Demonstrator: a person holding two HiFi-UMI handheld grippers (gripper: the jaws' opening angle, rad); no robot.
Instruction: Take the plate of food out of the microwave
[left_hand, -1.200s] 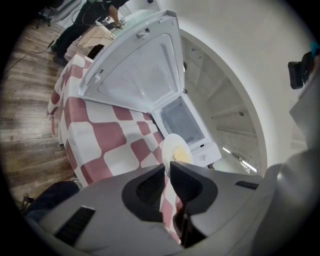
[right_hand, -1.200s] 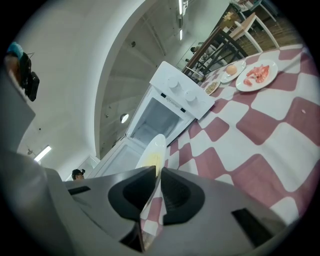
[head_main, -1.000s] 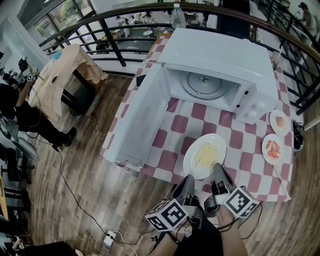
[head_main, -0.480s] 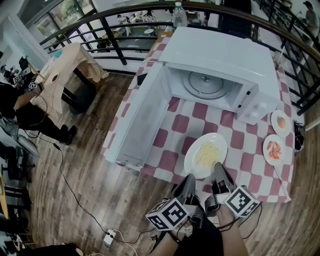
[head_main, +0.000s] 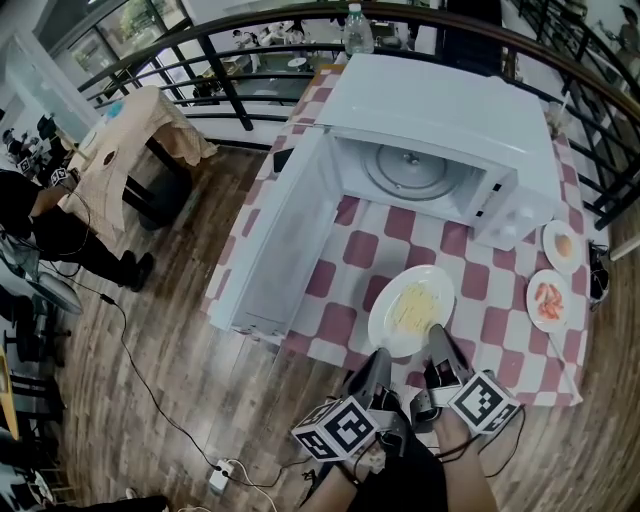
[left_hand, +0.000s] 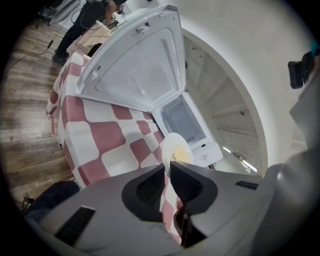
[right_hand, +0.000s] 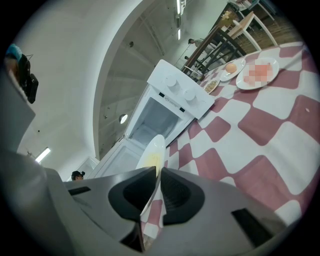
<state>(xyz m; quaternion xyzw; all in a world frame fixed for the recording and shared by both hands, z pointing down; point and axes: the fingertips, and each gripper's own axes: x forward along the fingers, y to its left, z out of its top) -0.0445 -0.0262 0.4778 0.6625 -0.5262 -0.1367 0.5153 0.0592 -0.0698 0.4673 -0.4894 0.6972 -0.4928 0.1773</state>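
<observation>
The white plate (head_main: 412, 308) with pale yellow food rests on the red-and-white checked tablecloth (head_main: 345, 248), in front of the open white microwave (head_main: 440, 110). Its door (head_main: 285, 235) is swung out to the left, and the glass turntable (head_main: 408, 170) is bare. My right gripper (head_main: 437, 336) is shut on the plate's near rim; its jaws have just closed a little further on it. In the right gripper view the plate (right_hand: 152, 152) runs edge-on into my right gripper (right_hand: 158, 171). My left gripper (head_main: 380, 358) sits beside it at the same rim, jaws nearly together on the plate (left_hand: 176, 149).
Two small plates of food (head_main: 558, 243) (head_main: 546, 298) stand at the table's right edge. A water bottle (head_main: 356, 32) is behind the microwave. A dark railing (head_main: 225, 95) runs behind the table. Wooden floor (head_main: 170, 330) and a seated person lie to the left.
</observation>
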